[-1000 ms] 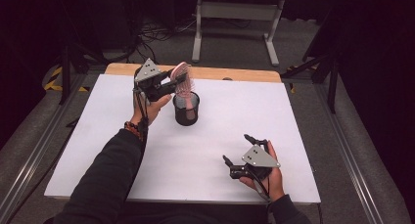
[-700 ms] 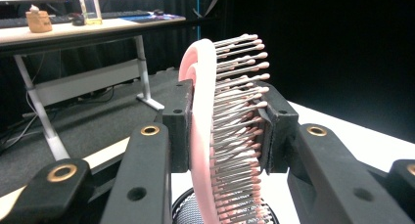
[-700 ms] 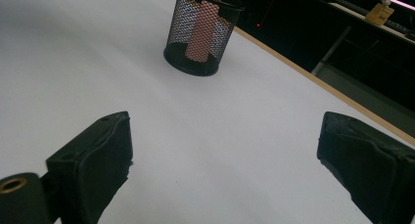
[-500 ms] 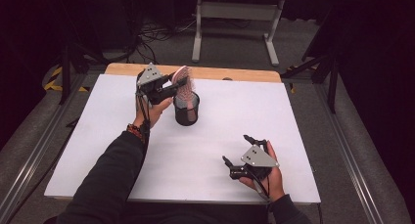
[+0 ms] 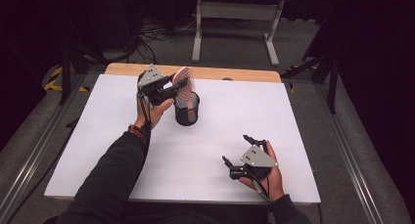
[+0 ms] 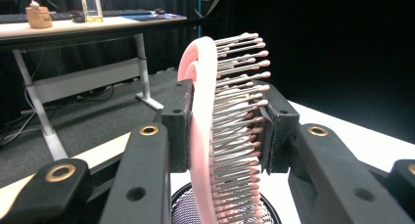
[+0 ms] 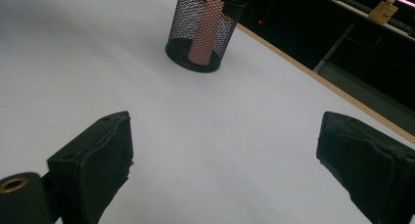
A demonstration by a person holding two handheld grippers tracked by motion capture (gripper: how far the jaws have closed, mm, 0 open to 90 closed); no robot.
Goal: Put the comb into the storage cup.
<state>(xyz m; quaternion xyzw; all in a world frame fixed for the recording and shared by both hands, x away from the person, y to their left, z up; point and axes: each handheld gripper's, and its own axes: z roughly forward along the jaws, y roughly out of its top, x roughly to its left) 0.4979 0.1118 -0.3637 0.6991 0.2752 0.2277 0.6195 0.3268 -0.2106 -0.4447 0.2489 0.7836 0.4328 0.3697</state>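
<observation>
over the mesh cup [image 5: 187, 109], left claw [image 6: 222, 121] grips unbranded hairbrush [image 6: 215, 136].

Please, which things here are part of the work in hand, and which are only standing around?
Part of the work:
- pink hairbrush, handle inside the cup
- black mesh cup
- left gripper, shut on the brush head

Only standing around:
- right gripper, open, resting on the white table
- metal desk frame behind

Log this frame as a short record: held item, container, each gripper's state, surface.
held item: pink hairbrush, head up, handle down inside the cup
container: black mesh cup, upright
left gripper: shut on the brush head
right gripper: open, holding nothing, low over the sheet
surface: white table sheet
</observation>
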